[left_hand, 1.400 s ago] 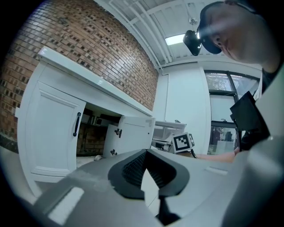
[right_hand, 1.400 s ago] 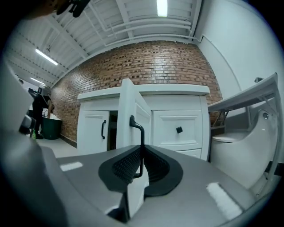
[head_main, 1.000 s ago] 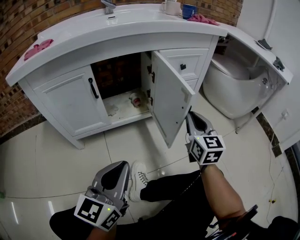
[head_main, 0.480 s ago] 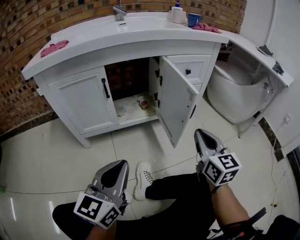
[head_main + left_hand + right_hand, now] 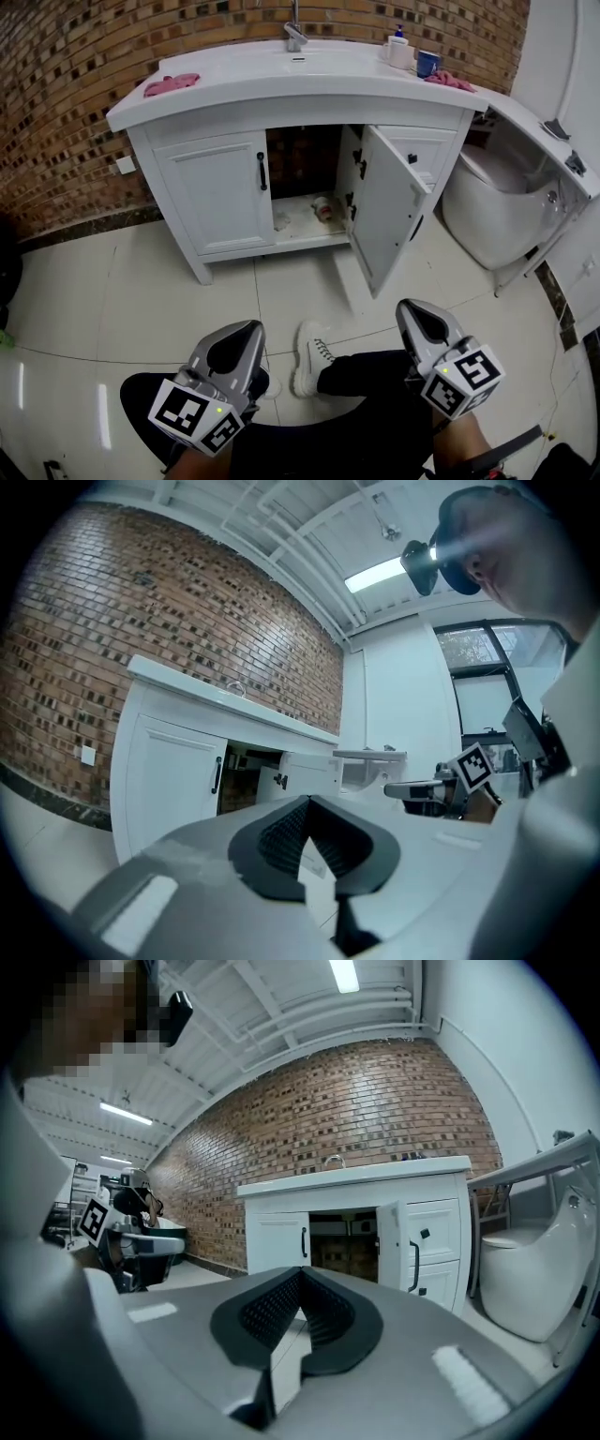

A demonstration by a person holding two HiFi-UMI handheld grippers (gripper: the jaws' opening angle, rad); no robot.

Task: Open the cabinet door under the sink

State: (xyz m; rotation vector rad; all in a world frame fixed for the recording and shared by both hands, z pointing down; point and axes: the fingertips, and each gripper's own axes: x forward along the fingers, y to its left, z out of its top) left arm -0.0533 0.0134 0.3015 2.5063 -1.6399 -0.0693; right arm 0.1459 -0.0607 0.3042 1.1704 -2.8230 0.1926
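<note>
The cabinet door point(image 5: 386, 217) under the sink stood open, swung out from its hinges at the right side of the opening toward the tiled floor point(image 5: 122, 291); its neighbour, the left door point(image 5: 216, 192), was closed, its black handle point(image 5: 262, 172) upright along its right edge; through the gap showed a dark brick back and a small object point(image 5: 322, 207) on the cabinet floor, too small to identify. Right of the open door sat a drawer front with a black knob point(image 5: 411, 157).

On the white surface point(image 5: 281, 89) above, a faucet point(image 5: 295, 36) rose at the back edge; a pink cloth point(image 5: 172, 83) lay near the left end; a white container point(image 5: 400, 52), a blue cup point(image 5: 428, 63) and a second pink cloth point(image 5: 450, 81) were grouped toward the right end. A white toilet point(image 5: 492, 211) stood just beside the cabinet's right side.

Both grippers hovered well apart from the cabinet, over the person's dark-trousered legs; a white shoe point(image 5: 312, 354) rested on the floor between them. The left gripper point(image 5: 239, 339) was clenched with nothing between its jaws; the right gripper point(image 5: 419, 323) was likewise clenched and empty, its jaws pointing toward the open door.
</note>
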